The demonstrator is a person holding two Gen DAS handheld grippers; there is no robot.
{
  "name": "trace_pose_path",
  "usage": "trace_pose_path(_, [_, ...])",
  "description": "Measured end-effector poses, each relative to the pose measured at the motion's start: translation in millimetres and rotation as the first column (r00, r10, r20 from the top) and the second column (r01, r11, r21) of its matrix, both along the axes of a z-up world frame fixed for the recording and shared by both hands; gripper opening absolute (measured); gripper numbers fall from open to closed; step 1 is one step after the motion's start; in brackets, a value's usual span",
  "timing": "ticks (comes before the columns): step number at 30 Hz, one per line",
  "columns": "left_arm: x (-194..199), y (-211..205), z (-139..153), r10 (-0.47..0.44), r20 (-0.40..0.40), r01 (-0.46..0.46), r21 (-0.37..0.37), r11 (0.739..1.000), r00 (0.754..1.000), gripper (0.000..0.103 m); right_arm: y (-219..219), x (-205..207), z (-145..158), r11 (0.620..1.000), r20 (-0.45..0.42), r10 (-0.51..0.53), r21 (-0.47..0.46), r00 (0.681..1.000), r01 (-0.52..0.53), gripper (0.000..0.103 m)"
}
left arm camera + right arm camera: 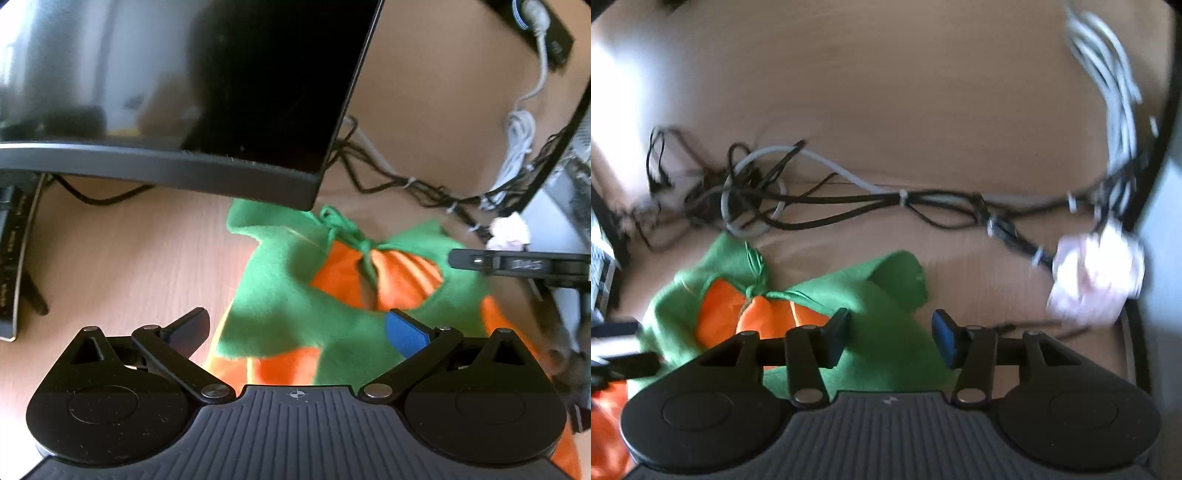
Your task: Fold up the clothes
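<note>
A green and orange fleece garment with a knotted green tie at its neck lies spread on the wooden desk. My left gripper is open, jaws wide apart, hovering over the garment's green collar area. In the right wrist view the same garment lies below my right gripper, which is open with its jaws over the green shoulder part. A finger of the other gripper shows at the right edge of the left wrist view.
A dark monitor overhangs the garment's far edge. Tangled black and white cables lie behind the garment. A crumpled pale tissue sits at the right. A power strip hangs on the back panel.
</note>
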State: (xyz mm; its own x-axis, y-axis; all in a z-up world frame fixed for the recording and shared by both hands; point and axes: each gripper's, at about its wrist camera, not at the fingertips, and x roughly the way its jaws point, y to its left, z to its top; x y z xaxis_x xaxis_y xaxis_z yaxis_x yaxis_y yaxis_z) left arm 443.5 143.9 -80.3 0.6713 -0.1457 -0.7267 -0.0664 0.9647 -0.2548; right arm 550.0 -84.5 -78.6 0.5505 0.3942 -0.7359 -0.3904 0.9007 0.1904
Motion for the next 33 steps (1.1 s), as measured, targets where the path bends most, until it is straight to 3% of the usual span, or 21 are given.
trace_pose_path(3, [7, -1, -8, 0.004, -0.014, -0.004, 0.013, 1.000, 1.000, 0.103, -2, 6, -12, 0.998, -0.051, -0.008, 0.062, 0.999, 0.011, 0.049])
trace_pose_path(9, [6, 4, -12, -0.011, -0.012, 0.011, -0.019, 1.000, 1.000, 0.103, 18, 14, -17, 0.993, -0.044, 0.067, 0.102, 0.997, -0.062, 0.048])
trace_pose_path(11, [0, 11, -8, 0.001, -0.018, -0.002, -0.070, 0.998, 1.000, 0.103, 33, 12, -17, 0.995, -0.011, 0.086, 0.058, 0.996, -0.086, 0.022])
trace_pose_path(13, [-10, 21, -2, 0.013, -0.020, -0.015, -0.133, 0.991, 1.000, 0.103, 42, 4, -11, 0.994, 0.035, 0.106, 0.028, 0.994, -0.107, 0.017])
trace_pose_path(19, [-63, 64, 28, -0.014, 0.032, 0.023, -0.305, 0.952, 0.999, 0.103, 24, -76, 58, 0.972, 0.215, 0.229, 0.000, 0.949, -0.234, 0.013])
trace_pose_path(23, [-95, 94, 50, -0.045, 0.070, 0.067, -0.354, 0.933, 0.997, 0.103, 2, -156, 81, 0.949, 0.196, 0.314, -0.046, 0.929, -0.311, 0.011])
trace_pose_path(26, [-102, 99, 66, -0.054, 0.094, 0.085, -0.364, 0.927, 0.994, 0.103, -7, -210, 60, 0.933, 0.106, 0.350, -0.122, 0.931, -0.337, 0.010])
trace_pose_path(29, [-99, 90, 82, -0.087, 0.125, 0.125, -0.337, 0.933, 0.988, 0.103, -19, -241, 28, 0.945, 0.021, 0.283, -0.175, 0.959, -0.276, 0.010])
trace_pose_path(33, [-93, 51, 87, -0.209, 0.111, 0.227, -0.184, 0.956, 0.972, 0.103, -22, -261, 21, 0.953, 0.034, 0.223, -0.217, 0.974, -0.210, 0.010])
